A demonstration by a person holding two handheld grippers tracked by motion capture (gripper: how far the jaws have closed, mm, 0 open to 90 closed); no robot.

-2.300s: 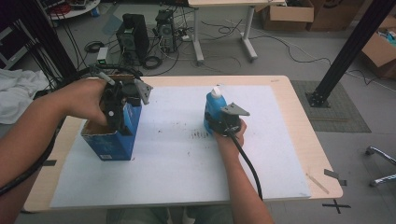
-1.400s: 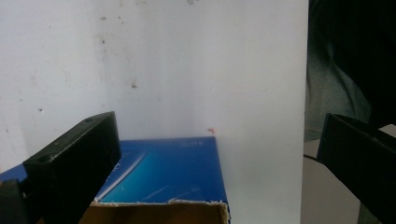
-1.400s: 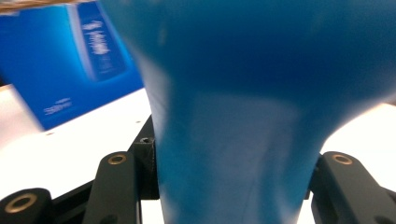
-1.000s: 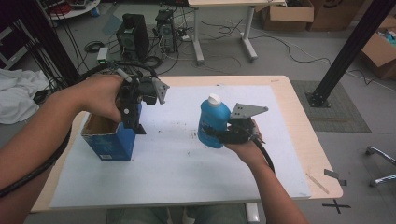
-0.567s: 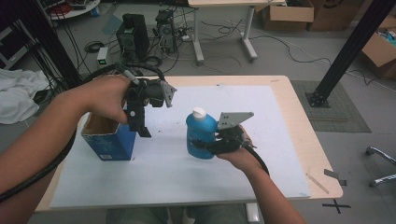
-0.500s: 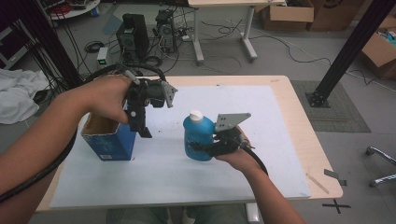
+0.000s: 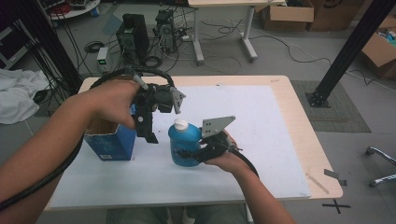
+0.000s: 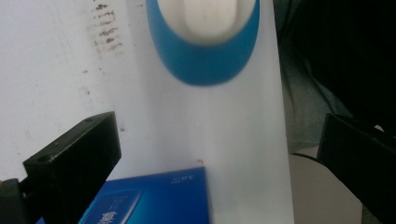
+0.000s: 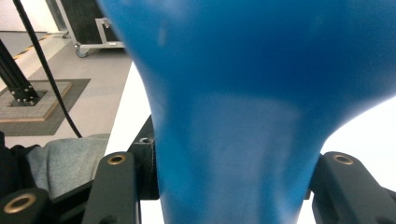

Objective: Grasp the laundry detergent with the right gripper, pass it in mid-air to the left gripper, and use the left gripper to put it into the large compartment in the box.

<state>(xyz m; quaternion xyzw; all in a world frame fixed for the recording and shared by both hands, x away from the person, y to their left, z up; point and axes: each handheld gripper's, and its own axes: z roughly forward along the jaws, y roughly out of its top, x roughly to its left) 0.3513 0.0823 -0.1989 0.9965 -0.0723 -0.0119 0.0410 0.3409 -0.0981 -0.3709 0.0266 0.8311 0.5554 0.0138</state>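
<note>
My right gripper [image 7: 190,153] is shut on a blue bottle [image 7: 178,140] with a white cap, holding it upright low over the white mat, just right of an open blue box [image 7: 109,142]. In the right gripper view the bottle's narrow waist [image 9: 238,140] sits pressed between the two black jaws. My left gripper [image 7: 147,133] hangs pointing down at the box's right edge, close to the bottle's cap. Its jaws stand wide open [image 8: 215,154] with nothing between them; below them are the box's corner [image 8: 159,196] and the bottle's top [image 8: 205,32].
The white mat [image 7: 266,116] covers most of the wooden table [image 7: 299,107], with free room to the right. On the floor behind are computer towers [image 7: 133,32] and cables. A black post [image 7: 345,51] stands at the right and a white cloth [image 7: 18,93] lies at the left.
My right gripper has carried the bottle from the mat's middle leftward to beside the box. My left gripper has left the box and shifted right, over its right edge.
</note>
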